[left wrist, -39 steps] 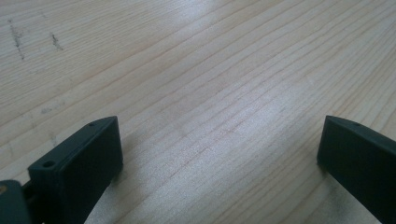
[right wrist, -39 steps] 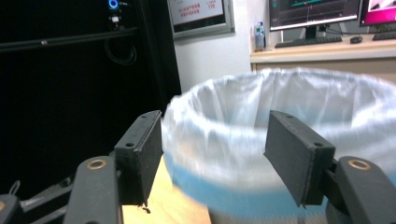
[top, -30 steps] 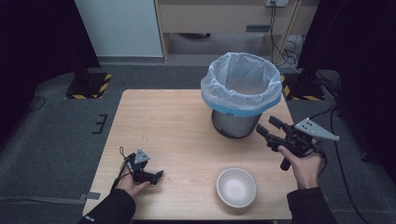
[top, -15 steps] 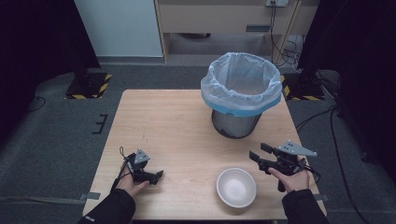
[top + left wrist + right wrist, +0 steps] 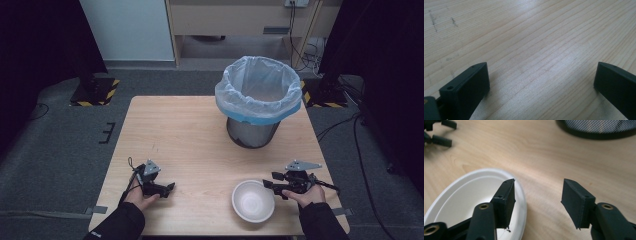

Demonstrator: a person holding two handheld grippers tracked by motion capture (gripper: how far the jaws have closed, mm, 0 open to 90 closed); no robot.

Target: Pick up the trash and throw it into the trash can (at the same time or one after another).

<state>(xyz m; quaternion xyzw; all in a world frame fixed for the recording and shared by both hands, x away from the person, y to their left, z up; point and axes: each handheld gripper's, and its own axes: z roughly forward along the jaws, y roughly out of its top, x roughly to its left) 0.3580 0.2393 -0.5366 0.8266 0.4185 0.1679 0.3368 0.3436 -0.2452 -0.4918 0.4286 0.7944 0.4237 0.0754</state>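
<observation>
- High view: right gripper (image 5: 270,185) low at the white bowl (image 5: 253,201), near table (image 5: 190,130) front edge; left gripper (image 5: 167,188) rests apart. Lined bin (image 5: 259,100) stands behind.
- Left gripper view: jaws released wide, bare wood between.
- Right gripper view: jaws have just been closing, one inside the bowl (image 5: 469,195), one outside; rim between, not yet pinched. Best to settle lower so the pads catch the rim squarely, then clamp firmly before lifting.

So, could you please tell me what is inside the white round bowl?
The white round bowl looks empty in the high view. In the right gripper view, one black jaw covers part of its inside.
</observation>
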